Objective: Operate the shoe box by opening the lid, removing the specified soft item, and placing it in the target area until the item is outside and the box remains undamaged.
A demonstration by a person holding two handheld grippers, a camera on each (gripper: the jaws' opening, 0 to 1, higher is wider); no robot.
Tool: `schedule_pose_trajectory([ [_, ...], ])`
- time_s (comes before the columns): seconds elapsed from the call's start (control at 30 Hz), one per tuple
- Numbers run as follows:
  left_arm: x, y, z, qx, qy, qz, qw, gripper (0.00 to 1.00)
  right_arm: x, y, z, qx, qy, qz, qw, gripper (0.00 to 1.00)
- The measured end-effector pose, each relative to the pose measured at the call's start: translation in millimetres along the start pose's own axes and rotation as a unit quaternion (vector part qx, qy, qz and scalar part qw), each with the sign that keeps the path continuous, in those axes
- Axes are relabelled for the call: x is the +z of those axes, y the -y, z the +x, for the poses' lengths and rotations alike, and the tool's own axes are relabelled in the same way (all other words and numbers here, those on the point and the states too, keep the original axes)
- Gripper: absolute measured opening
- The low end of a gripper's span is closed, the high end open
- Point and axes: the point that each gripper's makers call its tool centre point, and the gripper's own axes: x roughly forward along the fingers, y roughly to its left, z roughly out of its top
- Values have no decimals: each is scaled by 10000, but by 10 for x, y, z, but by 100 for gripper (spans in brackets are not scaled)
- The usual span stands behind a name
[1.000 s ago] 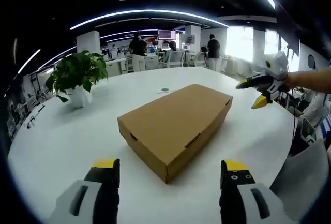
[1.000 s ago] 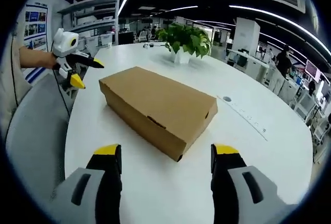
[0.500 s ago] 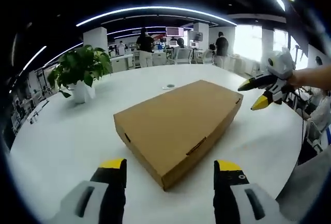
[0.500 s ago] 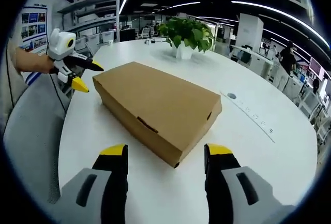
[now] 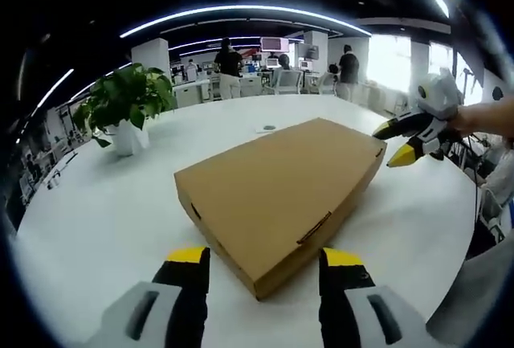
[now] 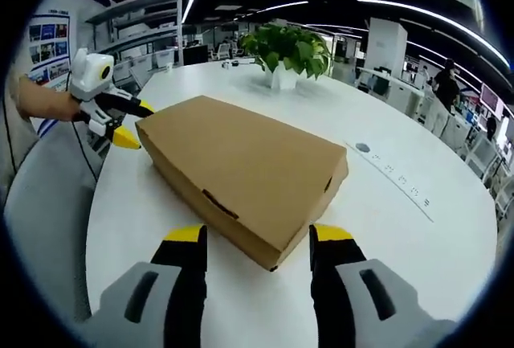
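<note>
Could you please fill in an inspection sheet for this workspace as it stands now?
Surface: round white table.
Job's things: brown shoe box, lid closed; soft item nothing seen.
Clutter: potted plant; small round disc.
Grippers: left gripper open, astride the box's near corner; right gripper open, likewise at the opposite end.
Cables: thin dark cable by the person's arm.
Surroundings: open office, people standing, shelving, ceiling lights.
</note>
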Motion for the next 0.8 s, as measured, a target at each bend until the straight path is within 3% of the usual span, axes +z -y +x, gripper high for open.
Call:
schedule_pose_trajectory([
  [0.17,-6,10,22,24,9,-22,10000,49,10,15,31,-28,19,-14,10000,44],
  [0.8,-30,8,67,56,-55,-78,9999,50,0,18,73,-245,-34,147,9996,43],
])
